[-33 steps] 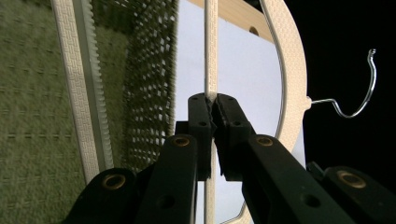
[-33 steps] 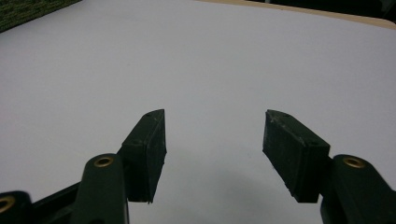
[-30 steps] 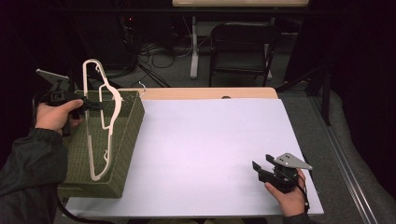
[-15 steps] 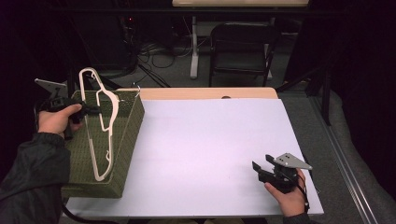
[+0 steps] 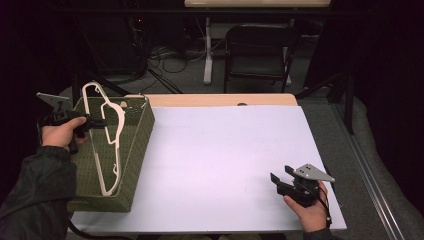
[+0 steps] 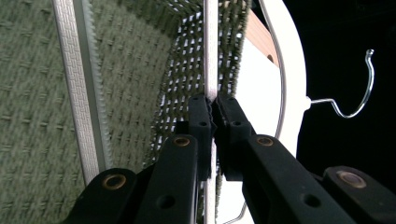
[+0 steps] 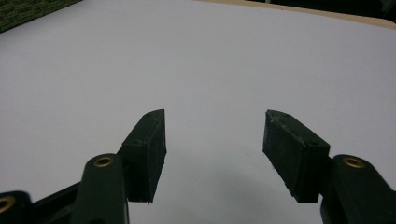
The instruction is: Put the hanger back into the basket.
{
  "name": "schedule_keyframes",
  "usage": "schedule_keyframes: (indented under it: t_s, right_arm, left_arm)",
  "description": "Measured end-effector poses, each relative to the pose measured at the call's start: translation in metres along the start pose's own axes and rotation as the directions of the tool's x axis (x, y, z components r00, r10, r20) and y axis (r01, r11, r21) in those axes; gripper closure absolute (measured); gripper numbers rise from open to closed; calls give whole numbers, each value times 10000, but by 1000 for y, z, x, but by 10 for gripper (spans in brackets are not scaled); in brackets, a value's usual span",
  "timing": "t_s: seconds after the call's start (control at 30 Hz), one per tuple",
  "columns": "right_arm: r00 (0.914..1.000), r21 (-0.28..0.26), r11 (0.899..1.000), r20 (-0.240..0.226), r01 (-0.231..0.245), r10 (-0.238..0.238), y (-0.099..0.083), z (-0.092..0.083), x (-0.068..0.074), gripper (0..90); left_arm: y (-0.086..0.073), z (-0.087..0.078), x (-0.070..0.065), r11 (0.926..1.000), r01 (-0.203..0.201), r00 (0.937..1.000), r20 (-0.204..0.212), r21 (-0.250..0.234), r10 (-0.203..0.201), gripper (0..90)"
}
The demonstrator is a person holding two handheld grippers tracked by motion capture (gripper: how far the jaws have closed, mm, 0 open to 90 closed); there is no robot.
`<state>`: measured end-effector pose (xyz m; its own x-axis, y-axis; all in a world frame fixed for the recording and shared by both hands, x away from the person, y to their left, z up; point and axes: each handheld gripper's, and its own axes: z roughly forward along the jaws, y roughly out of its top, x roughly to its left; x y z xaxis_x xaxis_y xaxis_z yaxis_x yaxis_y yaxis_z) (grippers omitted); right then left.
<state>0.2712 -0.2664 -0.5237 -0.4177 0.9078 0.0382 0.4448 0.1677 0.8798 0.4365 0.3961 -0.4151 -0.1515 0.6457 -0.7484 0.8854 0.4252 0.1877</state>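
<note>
A white plastic hanger [image 5: 95, 145] with a metal hook stands on end inside a green woven basket [image 5: 142, 125] at the table's left side. My left gripper [image 5: 102, 122] is shut on one thin bar of the hanger, reaching over the basket's left rim. In the left gripper view the jaws [image 6: 214, 105] pinch that white bar [image 6: 210, 46], with the basket wall [image 6: 37, 93] behind and the hook [image 6: 369, 84] off to the right. My right gripper [image 5: 278, 181] rests near the table's front right corner, open, with nothing between its fingers [image 7: 212, 140].
The white table top [image 5: 225, 150] stretches between the basket and my right hand. A wooden strip [image 5: 220, 100] runs along the far edge. A dark chair [image 5: 255, 50] and cables stand on the floor beyond the table.
My left hand has lowered the hanger deeper into the basket and drifted a little left. The right hand has not moved.
</note>
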Motion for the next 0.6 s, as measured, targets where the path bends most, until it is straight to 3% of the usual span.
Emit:
schedule_keyframes:
  t_s: [0.37,0.6]
  right_arm:
    - [10000,-3,10000,19,1,-1,0,0,0,393]
    - [10000,11,10000,16,-5,5,0,0,0,393]
  left_arm:
    - [-3,5,18,9992,388,9988,285,-20,-387,859]
    - [-4,7,27,9980,619,9978,240,-108,-616,859]
